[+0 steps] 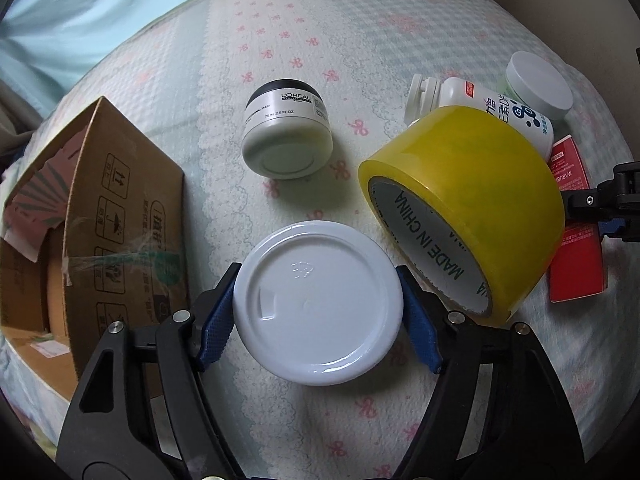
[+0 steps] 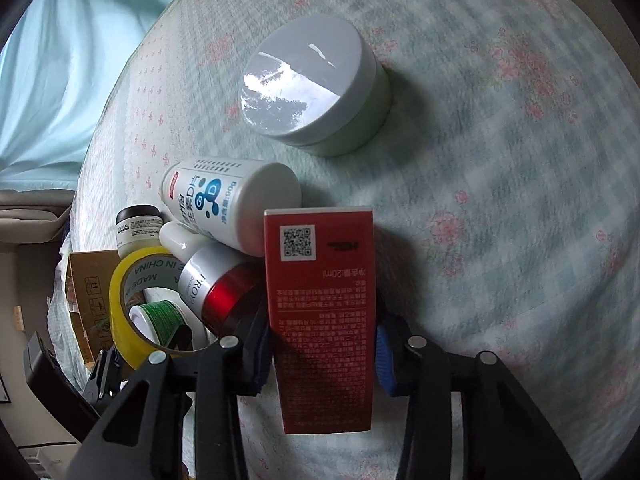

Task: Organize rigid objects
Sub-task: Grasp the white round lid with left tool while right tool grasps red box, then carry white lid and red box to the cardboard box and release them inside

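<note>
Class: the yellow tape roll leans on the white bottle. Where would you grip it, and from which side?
Grip the yellow tape roll across its flat band, one finger inside the open core and one outside, coming from above at its raised rim. It is tilted against the white bottle, so the core faces open.

A bedspread (image 1: pixel 320 32) with pink bows covers the bed; a pale blue curtain (image 1: pixel 80 12) hangs behind it.
</note>
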Action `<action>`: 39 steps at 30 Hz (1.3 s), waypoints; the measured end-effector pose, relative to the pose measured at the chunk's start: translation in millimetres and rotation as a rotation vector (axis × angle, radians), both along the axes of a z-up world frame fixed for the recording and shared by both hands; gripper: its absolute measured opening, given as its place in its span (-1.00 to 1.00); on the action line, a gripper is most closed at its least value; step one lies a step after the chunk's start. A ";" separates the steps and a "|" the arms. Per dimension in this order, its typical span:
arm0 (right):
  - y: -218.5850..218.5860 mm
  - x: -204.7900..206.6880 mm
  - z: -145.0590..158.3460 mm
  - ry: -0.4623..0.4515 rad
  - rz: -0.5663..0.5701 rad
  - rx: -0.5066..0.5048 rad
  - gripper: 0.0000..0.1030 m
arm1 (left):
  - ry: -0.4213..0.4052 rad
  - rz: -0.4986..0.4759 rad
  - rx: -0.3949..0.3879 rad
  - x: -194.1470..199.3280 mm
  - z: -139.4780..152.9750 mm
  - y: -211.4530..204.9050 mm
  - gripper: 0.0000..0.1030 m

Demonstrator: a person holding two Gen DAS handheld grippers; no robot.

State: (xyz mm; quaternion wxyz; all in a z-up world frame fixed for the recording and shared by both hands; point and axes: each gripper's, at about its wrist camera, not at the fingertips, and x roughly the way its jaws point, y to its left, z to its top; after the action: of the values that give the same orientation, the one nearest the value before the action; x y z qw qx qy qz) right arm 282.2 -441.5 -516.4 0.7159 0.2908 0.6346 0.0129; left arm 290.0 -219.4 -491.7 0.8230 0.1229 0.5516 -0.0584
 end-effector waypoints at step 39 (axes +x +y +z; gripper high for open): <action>84.5 -63.7 299.3 -0.343 0.091 -0.178 -0.27 | -0.209 0.104 -0.178 -52.2 326.5 130.8 0.37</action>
State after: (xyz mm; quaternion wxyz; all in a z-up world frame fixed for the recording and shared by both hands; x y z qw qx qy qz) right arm 218.5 -356.9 -217.1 0.8351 0.1908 0.5146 0.0383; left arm 237.8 -88.7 -165.2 0.8856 0.0262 0.4609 -0.0515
